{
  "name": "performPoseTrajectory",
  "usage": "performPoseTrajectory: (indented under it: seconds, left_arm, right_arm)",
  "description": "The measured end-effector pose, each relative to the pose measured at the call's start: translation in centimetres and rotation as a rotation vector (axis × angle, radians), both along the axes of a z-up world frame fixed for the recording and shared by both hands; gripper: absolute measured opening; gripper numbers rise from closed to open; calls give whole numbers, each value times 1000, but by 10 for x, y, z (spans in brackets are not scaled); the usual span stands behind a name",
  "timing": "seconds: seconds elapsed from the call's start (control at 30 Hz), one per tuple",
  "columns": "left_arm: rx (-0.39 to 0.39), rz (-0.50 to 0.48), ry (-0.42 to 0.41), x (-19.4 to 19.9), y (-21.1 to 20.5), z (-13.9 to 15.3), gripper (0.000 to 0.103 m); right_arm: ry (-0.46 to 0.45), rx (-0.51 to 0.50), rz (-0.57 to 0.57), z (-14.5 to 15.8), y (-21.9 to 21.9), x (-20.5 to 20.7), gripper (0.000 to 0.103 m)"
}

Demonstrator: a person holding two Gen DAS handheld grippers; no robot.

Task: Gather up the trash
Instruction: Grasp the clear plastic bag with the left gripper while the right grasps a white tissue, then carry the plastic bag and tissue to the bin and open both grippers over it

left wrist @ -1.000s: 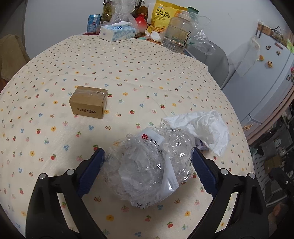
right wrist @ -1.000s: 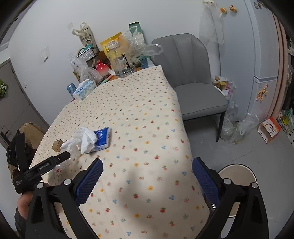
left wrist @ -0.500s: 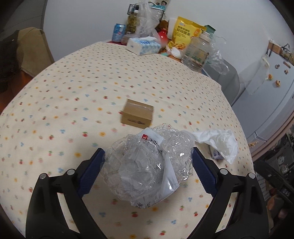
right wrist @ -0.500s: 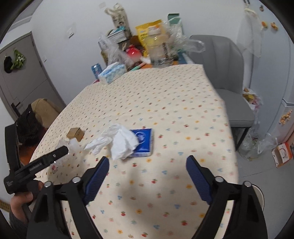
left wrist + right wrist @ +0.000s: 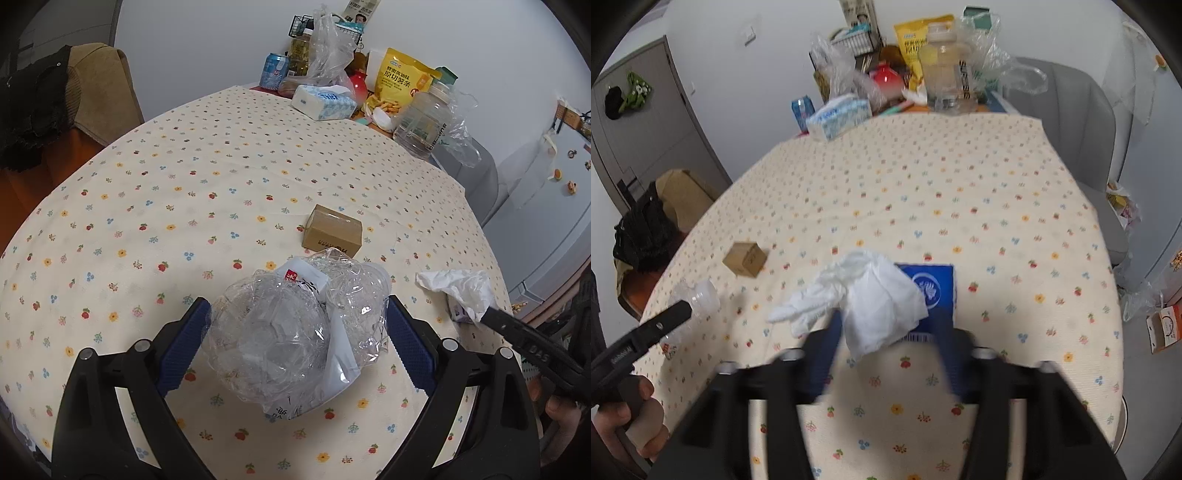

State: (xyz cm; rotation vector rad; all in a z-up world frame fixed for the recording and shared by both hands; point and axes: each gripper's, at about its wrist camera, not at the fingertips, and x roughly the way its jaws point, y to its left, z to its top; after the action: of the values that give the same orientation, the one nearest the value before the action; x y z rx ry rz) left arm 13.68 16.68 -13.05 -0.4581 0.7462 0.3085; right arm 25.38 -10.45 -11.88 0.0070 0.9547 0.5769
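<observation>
My left gripper (image 5: 295,339) is shut on a crumpled clear plastic bottle (image 5: 295,332) and holds it over the flowered tablecloth (image 5: 166,206). A small brown cardboard box (image 5: 331,236) lies just beyond it. In the right wrist view, my right gripper (image 5: 890,354) has its blurred blue pads on either side of a crumpled white tissue (image 5: 871,302), which lies partly on a blue tissue packet (image 5: 932,288). The tissue (image 5: 461,291) also shows in the left wrist view at the table's right edge. The box (image 5: 745,258) and the bottle (image 5: 698,295) show at the left.
The far end of the table holds a tissue box (image 5: 323,101), a can (image 5: 273,70), a yellow snack bag (image 5: 400,86), a large clear jug (image 5: 424,122) and plastic bags. A grey chair (image 5: 1082,147) stands to the right. A brown chair with dark clothing (image 5: 44,103) is at the left.
My right gripper has swung left and down to the white tissue, and its jaws have narrowed around it. My left gripper has lifted and pulled back with the bottle.
</observation>
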Motion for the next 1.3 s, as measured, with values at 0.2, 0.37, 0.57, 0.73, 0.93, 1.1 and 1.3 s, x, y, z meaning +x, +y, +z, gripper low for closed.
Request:
performPoseTrajectory:
  seconds: [0.2,0.37,0.57,0.73,0.93,1.1,1.3]
  left_arm:
    - [-2,-26,-12,4,-13,3,92]
    - [-6,-64,-26,9,-34,5,92]
    - [-1,-139,-49,19,-72,12,92]
    - [0,-200,-65,27,-103,19,92]
    - [23,-279,-81,35,-141,29,92]
    - [35,-322,-90,41,-163,37,92]
    - [48,-370,-85,53,-191,38,92]
  right_arm:
    - [-23,36,-37,10,-27,-13,4]
    - [-50,75,-88,26,-58,-30,4]
    - [-43,123,-162,32,-101,-46,4]
    - [-60,129,-220,38,-135,-56,4]
    - [-70,138,-306,39,-179,-61,4]
    - [-69,134,-374,33,-213,-62,4]
    - [-53,137,-445,23,-249,-67,4]
